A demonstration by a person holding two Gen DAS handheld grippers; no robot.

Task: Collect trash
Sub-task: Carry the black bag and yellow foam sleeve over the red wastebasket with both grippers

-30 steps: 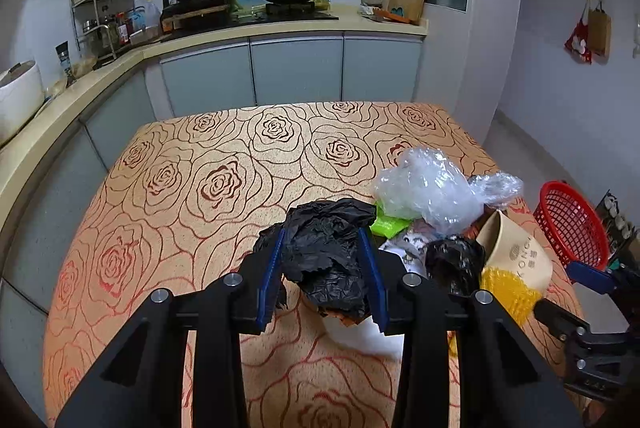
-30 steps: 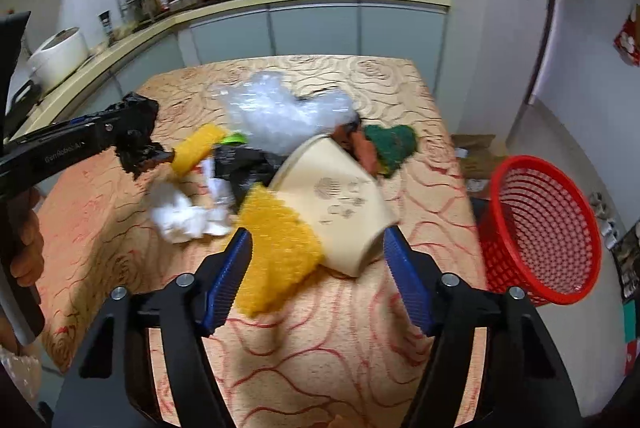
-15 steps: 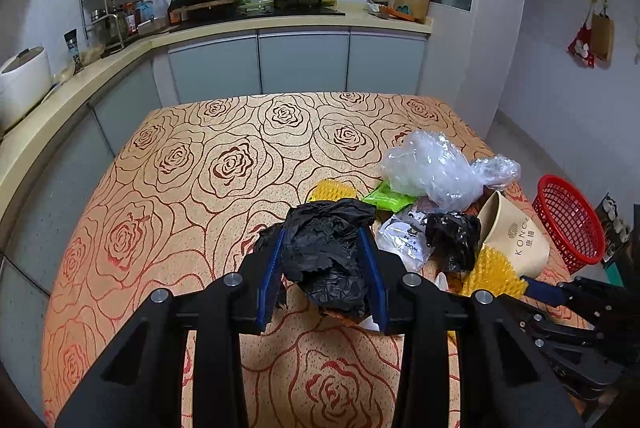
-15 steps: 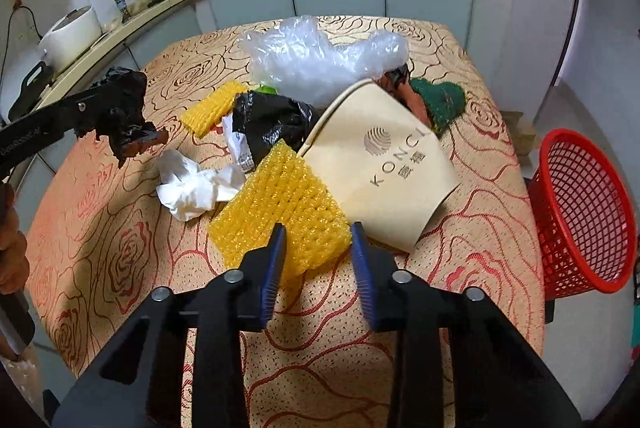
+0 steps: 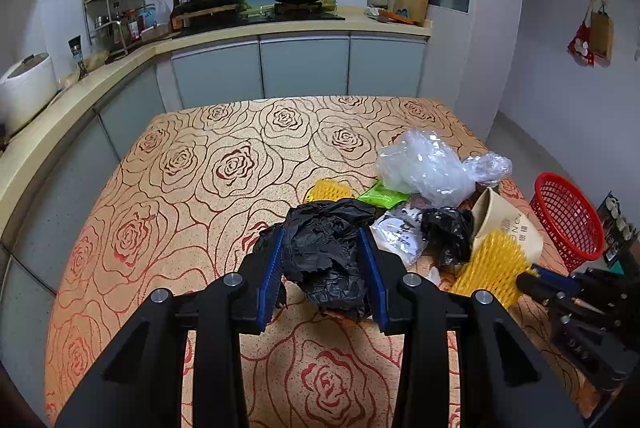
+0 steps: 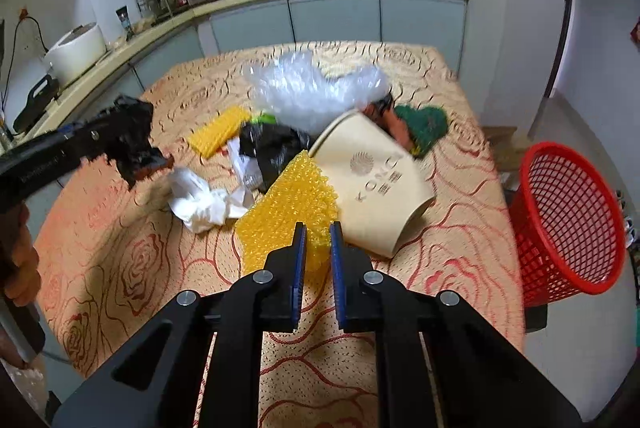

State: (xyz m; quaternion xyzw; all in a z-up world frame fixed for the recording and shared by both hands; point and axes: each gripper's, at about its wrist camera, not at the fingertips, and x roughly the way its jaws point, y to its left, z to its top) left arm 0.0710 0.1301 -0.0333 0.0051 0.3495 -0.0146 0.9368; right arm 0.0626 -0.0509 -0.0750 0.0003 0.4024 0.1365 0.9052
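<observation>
My left gripper (image 5: 324, 260) is shut on a crumpled black plastic bag (image 5: 326, 248) and holds it above the table; it also shows in the right wrist view (image 6: 134, 135). My right gripper (image 6: 317, 240) is shut on the near edge of a yellow foam net (image 6: 292, 203), which lies against a tan paper cup (image 6: 372, 179) tipped on its side. The trash pile also holds a clear plastic bag (image 6: 312, 91), a second black bag (image 6: 272, 147), white tissue (image 6: 200, 199), another yellow net (image 6: 218, 131) and a green net (image 6: 426, 121).
A red mesh basket (image 6: 568, 220) stands off the table's right edge, also in the left wrist view (image 5: 566, 216). The table has a rose-patterned cloth (image 5: 192, 179). A kitchen counter with a rice cooker (image 6: 76, 47) runs along the left and back.
My right gripper closed from wide open onto the yellow foam net and moved in toward it. My left gripper rose and drew back with the black bag still held.
</observation>
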